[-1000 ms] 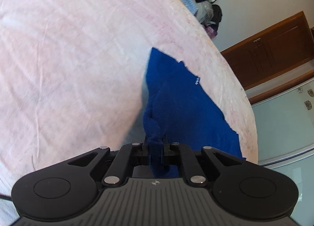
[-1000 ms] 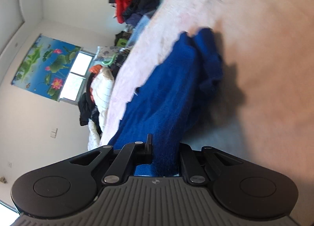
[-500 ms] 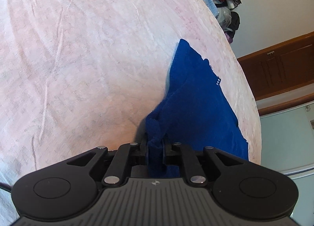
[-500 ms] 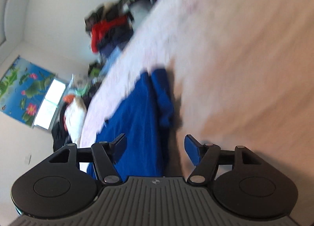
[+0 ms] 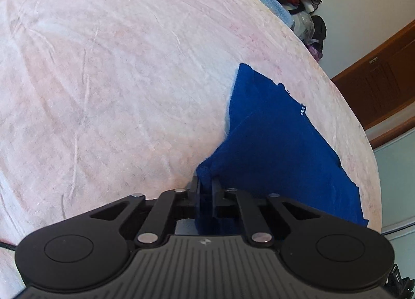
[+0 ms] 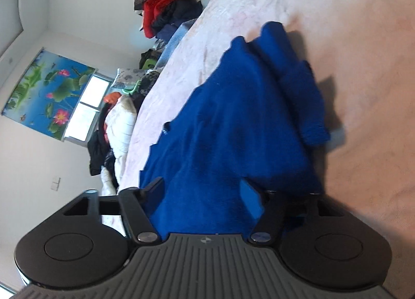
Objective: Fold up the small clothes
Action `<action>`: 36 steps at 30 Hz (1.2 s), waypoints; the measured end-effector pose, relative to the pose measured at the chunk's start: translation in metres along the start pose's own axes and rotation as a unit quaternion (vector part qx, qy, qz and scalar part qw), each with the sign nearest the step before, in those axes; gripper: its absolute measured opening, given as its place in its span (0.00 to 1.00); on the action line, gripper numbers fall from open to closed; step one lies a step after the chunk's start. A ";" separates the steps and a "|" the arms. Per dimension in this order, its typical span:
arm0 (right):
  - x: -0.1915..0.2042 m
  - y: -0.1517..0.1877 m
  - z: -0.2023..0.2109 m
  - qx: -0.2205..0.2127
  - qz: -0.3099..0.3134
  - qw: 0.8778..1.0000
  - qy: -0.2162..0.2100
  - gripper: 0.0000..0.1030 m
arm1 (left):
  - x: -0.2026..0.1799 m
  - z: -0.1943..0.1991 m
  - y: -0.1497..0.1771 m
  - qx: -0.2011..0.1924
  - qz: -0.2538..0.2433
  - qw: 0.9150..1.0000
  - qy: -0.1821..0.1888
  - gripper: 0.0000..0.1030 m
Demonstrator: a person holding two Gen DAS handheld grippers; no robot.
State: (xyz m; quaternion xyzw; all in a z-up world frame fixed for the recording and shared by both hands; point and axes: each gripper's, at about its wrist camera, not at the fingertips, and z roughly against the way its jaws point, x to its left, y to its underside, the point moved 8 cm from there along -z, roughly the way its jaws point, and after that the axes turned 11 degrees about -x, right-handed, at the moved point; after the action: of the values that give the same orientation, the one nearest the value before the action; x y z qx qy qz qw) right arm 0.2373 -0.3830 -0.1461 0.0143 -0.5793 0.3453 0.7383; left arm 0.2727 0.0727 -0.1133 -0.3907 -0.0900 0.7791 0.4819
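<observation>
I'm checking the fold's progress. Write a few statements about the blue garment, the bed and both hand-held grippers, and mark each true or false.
1. The left hand-held gripper is shut on the blue garment. True.
2. The right hand-held gripper clamps the garment tight. False: its jaws stand apart, having just been opening, with cloth lying loose between them.
3. The garment lies on a pink bedsheet. True.
4. The garment is red. False: it is blue; red cloth shows only in the pile of clothes beyond the bed.
5. A lotus picture hangs on the wall. True.
</observation>
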 end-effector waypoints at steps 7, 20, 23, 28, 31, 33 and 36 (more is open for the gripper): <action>0.022 -0.002 0.020 -0.013 -0.004 0.999 -0.052 0.75 | -0.042 0.028 -0.015 -0.065 -0.039 0.997 0.009 0.06; 0.016 -0.028 0.009 0.009 -0.084 0.991 -0.100 0.85 | -0.253 0.026 0.157 0.007 -0.334 0.917 0.220 0.01; 0.012 -0.028 0.006 0.021 -0.077 0.993 -0.084 0.86 | -0.260 0.017 0.191 0.043 -0.341 0.907 0.242 0.01; 0.016 -0.022 0.008 0.040 -0.066 0.994 -0.080 0.86 | -0.249 0.037 0.192 0.079 -0.340 0.886 0.305 0.02; 0.032 -0.018 0.005 0.053 -0.052 0.993 -0.094 0.86 | -0.224 0.059 0.171 0.055 -0.324 0.893 0.306 0.02; 0.043 -0.011 -0.004 0.073 -0.041 0.992 -0.099 0.86 | -0.201 0.065 0.150 0.042 -0.295 0.911 0.284 0.02; 0.054 0.009 -0.025 0.114 -0.020 0.990 -0.085 0.86 | -0.162 0.071 0.116 -0.011 -0.260 0.941 0.218 0.02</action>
State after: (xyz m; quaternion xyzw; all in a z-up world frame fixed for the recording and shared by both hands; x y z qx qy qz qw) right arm 0.2590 -0.3392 -0.1110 0.1388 -0.5968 0.3917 0.6864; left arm 0.1818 -0.1041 -0.0401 -0.5191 -0.0899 0.5219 0.6708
